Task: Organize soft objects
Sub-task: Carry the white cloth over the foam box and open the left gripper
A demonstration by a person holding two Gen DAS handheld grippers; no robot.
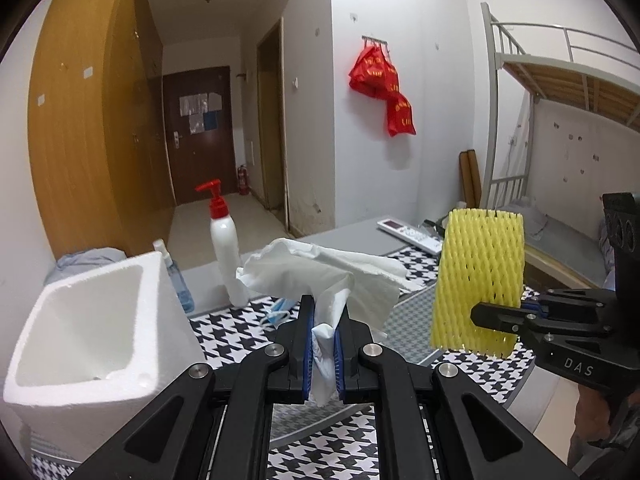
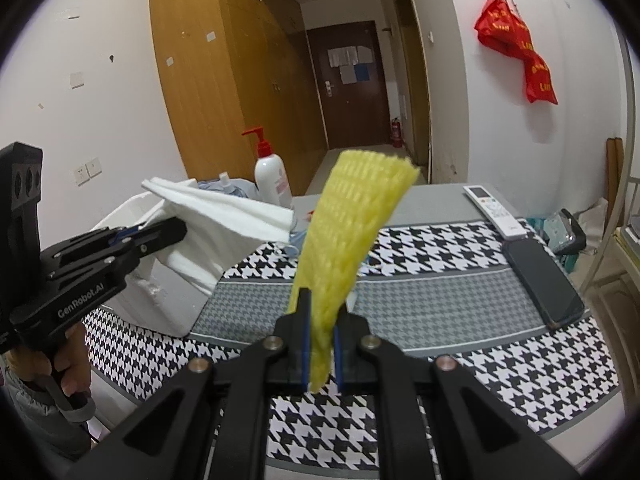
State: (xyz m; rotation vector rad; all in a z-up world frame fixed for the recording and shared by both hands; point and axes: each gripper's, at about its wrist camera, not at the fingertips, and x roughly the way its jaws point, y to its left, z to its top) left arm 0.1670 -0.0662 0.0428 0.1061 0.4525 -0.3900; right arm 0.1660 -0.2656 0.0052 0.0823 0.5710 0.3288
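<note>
My left gripper (image 1: 325, 320) is shut on a crumpled white tissue (image 1: 320, 268) and holds it above the table, just right of a white foam box (image 1: 72, 360). In the right wrist view the left gripper (image 2: 176, 228) holds the tissue (image 2: 224, 220) over the foam box (image 2: 168, 300). My right gripper (image 2: 322, 312) is shut on a yellow foam net sleeve (image 2: 352, 220), which stands up from the jaws. In the left wrist view the right gripper (image 1: 480, 314) holds the sleeve (image 1: 480, 272) at the right.
A houndstooth mat (image 2: 480, 360) covers the table. A pump bottle (image 1: 224, 236), a small blue bottle (image 1: 180, 284) and a blue face mask (image 1: 280, 312) lie behind the box. A remote (image 2: 494, 210) and a phone (image 2: 544, 280) lie at the right.
</note>
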